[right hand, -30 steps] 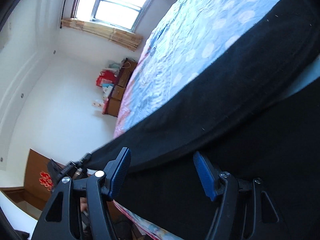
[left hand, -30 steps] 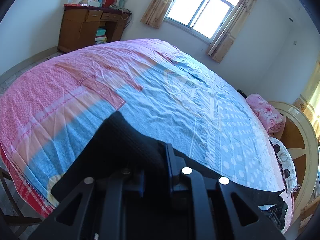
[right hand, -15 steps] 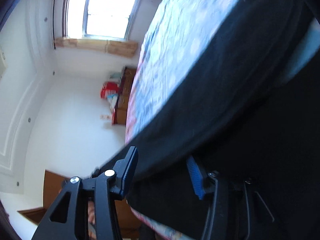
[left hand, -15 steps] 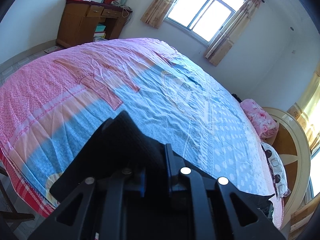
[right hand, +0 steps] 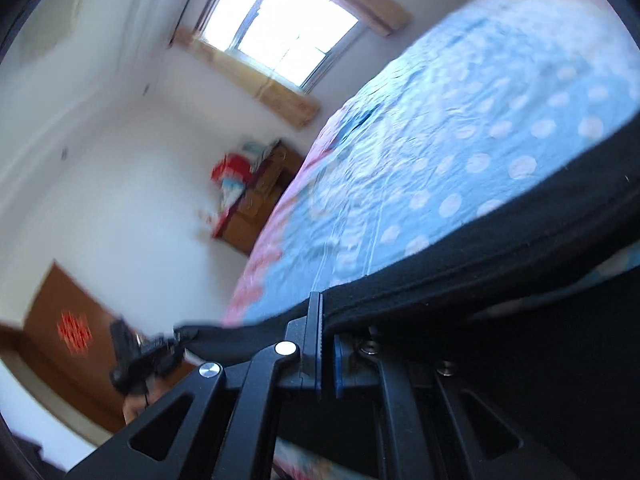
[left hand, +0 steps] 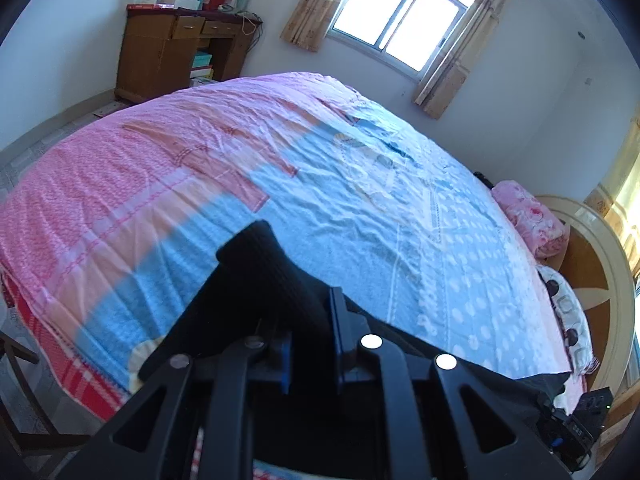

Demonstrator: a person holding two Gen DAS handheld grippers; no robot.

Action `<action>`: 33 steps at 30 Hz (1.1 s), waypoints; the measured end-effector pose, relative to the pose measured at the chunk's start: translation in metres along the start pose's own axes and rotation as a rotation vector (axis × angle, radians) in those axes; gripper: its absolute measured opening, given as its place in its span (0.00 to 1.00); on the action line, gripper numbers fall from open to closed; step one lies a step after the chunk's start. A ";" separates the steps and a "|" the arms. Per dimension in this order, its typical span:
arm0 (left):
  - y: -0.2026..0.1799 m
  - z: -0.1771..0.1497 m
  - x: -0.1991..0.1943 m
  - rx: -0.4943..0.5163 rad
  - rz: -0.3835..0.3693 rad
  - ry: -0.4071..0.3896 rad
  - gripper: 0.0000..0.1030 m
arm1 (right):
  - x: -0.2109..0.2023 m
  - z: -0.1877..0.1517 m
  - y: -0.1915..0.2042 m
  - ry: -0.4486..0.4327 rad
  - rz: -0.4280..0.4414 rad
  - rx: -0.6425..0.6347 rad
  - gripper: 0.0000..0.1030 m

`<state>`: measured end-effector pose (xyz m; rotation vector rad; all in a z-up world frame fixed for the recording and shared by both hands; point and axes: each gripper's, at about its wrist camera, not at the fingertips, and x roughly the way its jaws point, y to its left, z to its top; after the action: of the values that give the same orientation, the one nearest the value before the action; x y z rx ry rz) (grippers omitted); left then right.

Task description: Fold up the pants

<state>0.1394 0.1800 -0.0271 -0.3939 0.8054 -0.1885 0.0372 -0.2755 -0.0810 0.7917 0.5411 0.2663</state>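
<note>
Black pants [left hand: 276, 280] hang stretched between my tools along the bed's [left hand: 360, 208] near edge; left tool [left hand: 310, 344] and right tool [right hand: 326, 354] each pinch an end. I should keep the span taut and level. Bedding beyond lies bare toward the headboard.

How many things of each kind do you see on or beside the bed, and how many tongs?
Black pants: 1
Tongs: 2, left and right, both shut on the pants
Pink bundle by the headboard: 1
Wooden desk: 1
Window: 1
Total: 6
</note>
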 end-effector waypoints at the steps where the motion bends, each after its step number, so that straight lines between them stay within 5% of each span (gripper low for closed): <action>1: 0.004 -0.005 0.000 0.000 0.010 0.009 0.16 | -0.003 -0.008 0.005 0.034 -0.014 -0.028 0.04; 8: 0.033 -0.041 0.017 -0.018 0.131 0.093 0.16 | 0.005 -0.069 -0.013 0.198 -0.090 -0.028 0.04; 22: 0.034 -0.058 0.019 0.053 0.250 0.085 0.23 | 0.010 -0.093 -0.031 0.252 -0.120 0.012 0.04; 26: 0.045 -0.052 0.011 0.008 0.249 0.082 0.38 | 0.019 -0.094 -0.040 0.286 -0.113 0.060 0.04; 29: 0.050 -0.045 -0.007 0.016 0.437 -0.005 0.63 | 0.023 -0.091 -0.046 0.297 -0.083 0.118 0.07; 32: 0.053 -0.036 -0.027 0.003 0.511 -0.095 0.65 | 0.021 -0.089 -0.043 0.318 -0.058 0.137 0.25; 33: 0.051 -0.034 -0.033 -0.005 0.486 -0.115 0.66 | 0.019 -0.089 -0.041 0.321 -0.049 0.130 0.40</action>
<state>0.0926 0.2274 -0.0475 -0.2021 0.7651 0.2868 0.0051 -0.2420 -0.1688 0.8655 0.8853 0.3177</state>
